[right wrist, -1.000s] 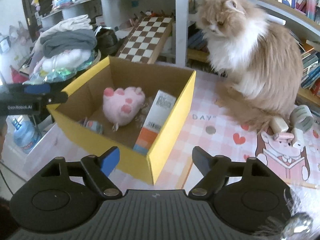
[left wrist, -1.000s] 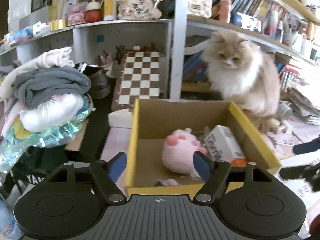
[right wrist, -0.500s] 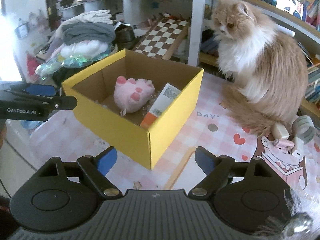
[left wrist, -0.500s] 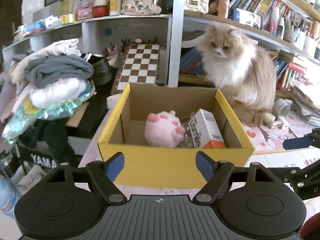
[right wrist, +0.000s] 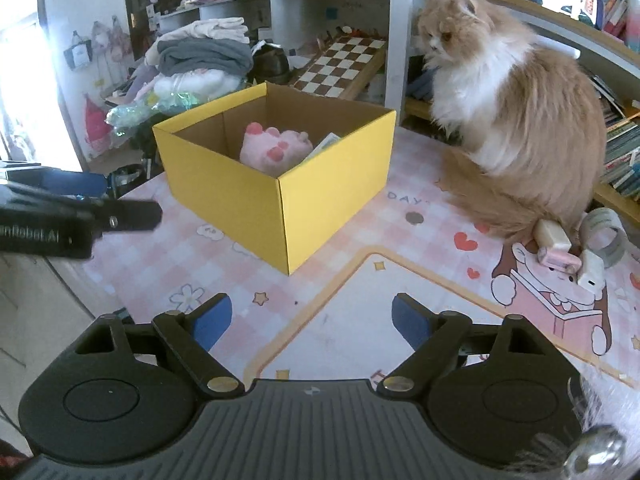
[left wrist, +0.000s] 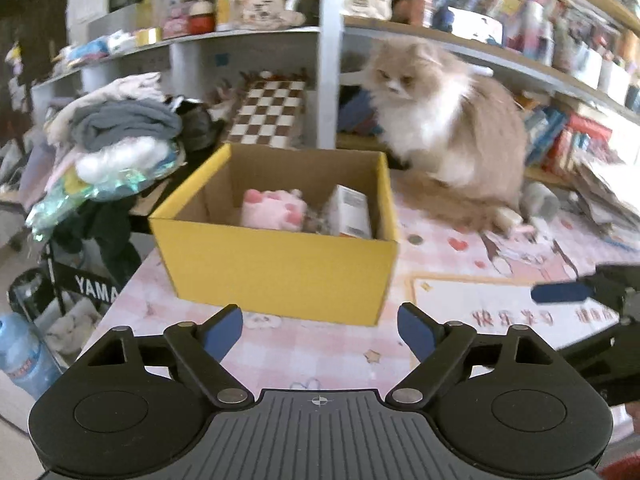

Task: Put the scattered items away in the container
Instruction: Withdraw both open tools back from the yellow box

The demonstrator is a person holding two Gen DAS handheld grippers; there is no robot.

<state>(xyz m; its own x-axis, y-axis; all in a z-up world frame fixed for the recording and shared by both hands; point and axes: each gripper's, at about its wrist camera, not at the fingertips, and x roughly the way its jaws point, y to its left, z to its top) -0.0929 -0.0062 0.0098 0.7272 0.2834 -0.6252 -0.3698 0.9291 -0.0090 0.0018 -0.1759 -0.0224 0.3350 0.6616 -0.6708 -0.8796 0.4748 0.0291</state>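
A yellow cardboard box (left wrist: 276, 268) (right wrist: 332, 208) stands on the pink patterned table mat. Inside it lie a pink paw plush (left wrist: 274, 209) (right wrist: 276, 150) and a white carton (left wrist: 350, 210), whose corner (right wrist: 326, 143) shows in the right wrist view. My left gripper (left wrist: 320, 330) is open and empty, held back from the box's near wall. My right gripper (right wrist: 308, 320) is also open and empty, over the mat to the right of the box. A small cream block (right wrist: 554, 236), a pink item (right wrist: 560, 261) and a white charger (right wrist: 591, 269) lie by the cat.
A fluffy cat (left wrist: 444, 136) (right wrist: 516, 120) sits on the table right of the box. A tape roll (right wrist: 604, 230) lies near it. A pile of clothes (left wrist: 116, 136), a chessboard (left wrist: 272, 114) and crowded shelves stand behind. The table's left edge drops to a water bottle (left wrist: 20, 356).
Both grippers have drawn back and away from the box, so it looks smaller and farther. The cat has turned its head. The box contents have not moved.
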